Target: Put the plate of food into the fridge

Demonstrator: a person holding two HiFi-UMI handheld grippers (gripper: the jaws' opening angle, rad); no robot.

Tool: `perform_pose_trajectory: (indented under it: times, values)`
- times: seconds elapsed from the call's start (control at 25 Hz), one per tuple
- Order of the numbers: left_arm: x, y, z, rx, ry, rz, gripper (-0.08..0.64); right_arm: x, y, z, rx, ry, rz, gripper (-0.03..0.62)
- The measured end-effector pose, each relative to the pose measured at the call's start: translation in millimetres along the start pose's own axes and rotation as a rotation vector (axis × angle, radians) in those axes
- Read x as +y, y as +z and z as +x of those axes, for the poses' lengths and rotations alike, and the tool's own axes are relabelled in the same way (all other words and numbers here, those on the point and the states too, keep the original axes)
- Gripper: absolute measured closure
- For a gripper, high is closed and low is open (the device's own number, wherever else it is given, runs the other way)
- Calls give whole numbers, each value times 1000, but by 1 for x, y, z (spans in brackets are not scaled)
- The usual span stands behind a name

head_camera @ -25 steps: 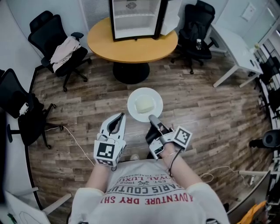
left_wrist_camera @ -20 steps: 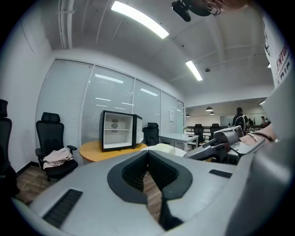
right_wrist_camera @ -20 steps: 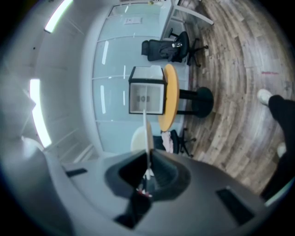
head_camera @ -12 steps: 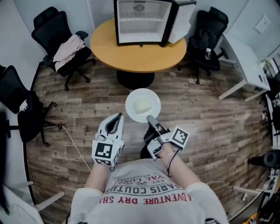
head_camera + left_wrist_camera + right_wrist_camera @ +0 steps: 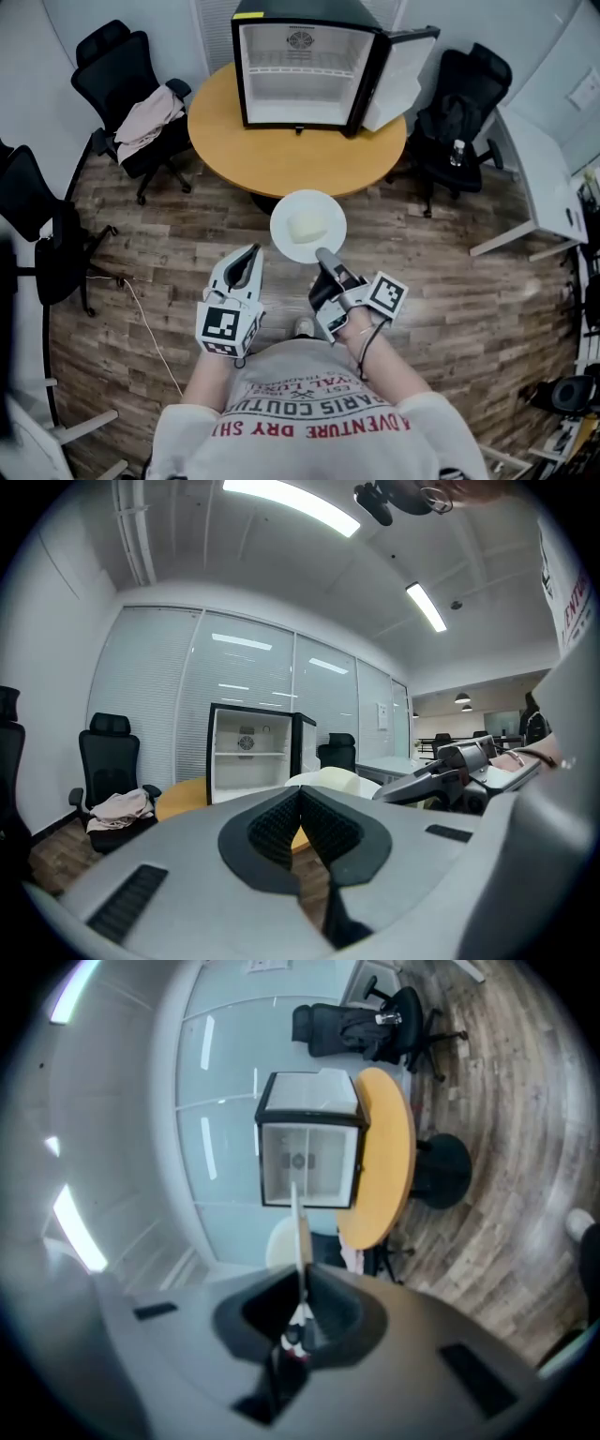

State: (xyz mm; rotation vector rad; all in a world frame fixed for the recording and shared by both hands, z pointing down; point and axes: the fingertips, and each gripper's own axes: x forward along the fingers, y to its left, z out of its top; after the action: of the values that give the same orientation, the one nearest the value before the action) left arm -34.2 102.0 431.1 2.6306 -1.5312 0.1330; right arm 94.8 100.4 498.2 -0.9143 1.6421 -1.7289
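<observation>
A white plate (image 5: 323, 210) carrying a pale block of food (image 5: 306, 226) hangs level over the wood floor, just short of the round table (image 5: 295, 157). My right gripper (image 5: 322, 251) is shut on the plate's near rim; in the right gripper view the plate (image 5: 298, 1227) shows edge-on between the pads. My left gripper (image 5: 255, 249) floats to the left of the plate, shut and holding nothing, its pads (image 5: 281, 822) meeting. The small black fridge (image 5: 298, 70) stands on the table with its door (image 5: 398, 77) swung open to the right and its white shelves bare.
A black office chair draped with clothes (image 5: 142, 117) stands left of the table, and another black chair (image 5: 461, 117) stands to its right. A third chair (image 5: 37, 220) is at the far left. A white desk (image 5: 548, 192) runs along the right side.
The table and fridge have come nearer and lower in the head view as both grippers travelled toward them. The plate stays in the right gripper, and the left gripper stays shut.
</observation>
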Motion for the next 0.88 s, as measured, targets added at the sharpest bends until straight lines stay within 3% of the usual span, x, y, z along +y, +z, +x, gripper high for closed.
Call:
perform_pose_trajectory:
  times: [0.28,0.56,0.88]
  values:
    - [-7,8,54,-25,48,3,531,-6,48,20,60,-13,-13,552]
    - [4,14,106,3,73,-6,532,-6,96,52,80,-31,10,552]
    - [38,9,158,5,28,-9,531,-9,123,102,43,-38,23,552]
